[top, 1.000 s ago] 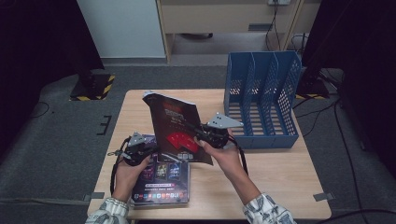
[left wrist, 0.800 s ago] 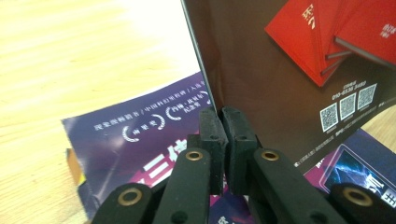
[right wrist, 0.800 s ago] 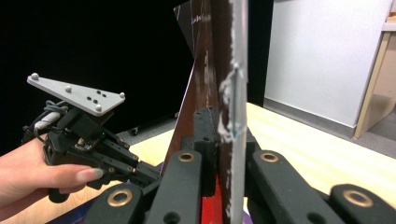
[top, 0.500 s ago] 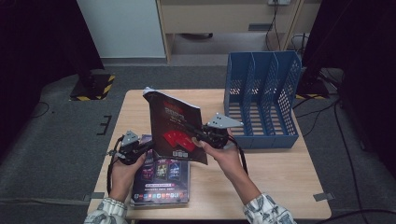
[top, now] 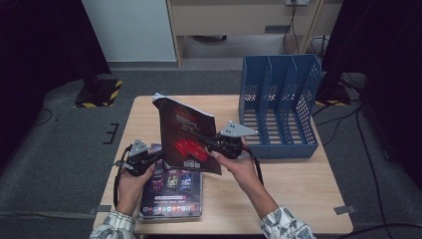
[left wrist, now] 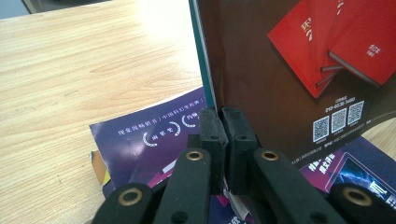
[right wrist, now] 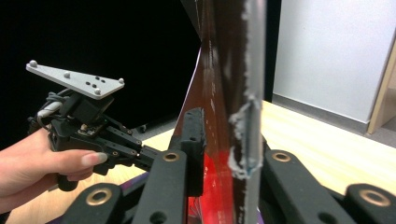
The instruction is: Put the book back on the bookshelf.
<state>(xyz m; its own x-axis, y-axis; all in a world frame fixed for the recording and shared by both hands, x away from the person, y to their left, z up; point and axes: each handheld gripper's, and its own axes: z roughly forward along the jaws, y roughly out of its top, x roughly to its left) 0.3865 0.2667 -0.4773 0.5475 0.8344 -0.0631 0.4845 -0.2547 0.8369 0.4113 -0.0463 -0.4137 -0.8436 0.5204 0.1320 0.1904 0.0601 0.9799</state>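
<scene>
The wooden table [top: 298, 184] carries a blue file rack [top: 278, 107] with three slots, standing just beyond the right gripper [top: 211, 144] and well apart from the left gripper [top: 154, 157]. Under the left gripper lies a purple magazine [top: 171, 194], flat on the tabletop, its cover facing up.

Between the two tools stands a dark booklet [top: 186, 134] with red books printed on its cover — held upright and slightly tilted, its lower edge over the purple magazine. In the left gripper view the jaws are pressed together on the booklet's [left wrist: 280, 79] lower corner, at its spine edge, with the purple magazine [left wrist: 149, 140] flat beneath them.

The right gripper [right wrist: 229, 154] has the booklet's [right wrist: 229, 93] opposite edge between its jaws; these have just been opening, and a sliver of gap shows by the left pad, so the grip looks loosened — whether the far pad touches the pages cannot be told. Past the booklet, that view shows the left gripper [right wrist: 154, 154] in the person's hand [right wrist: 37, 163].
</scene>
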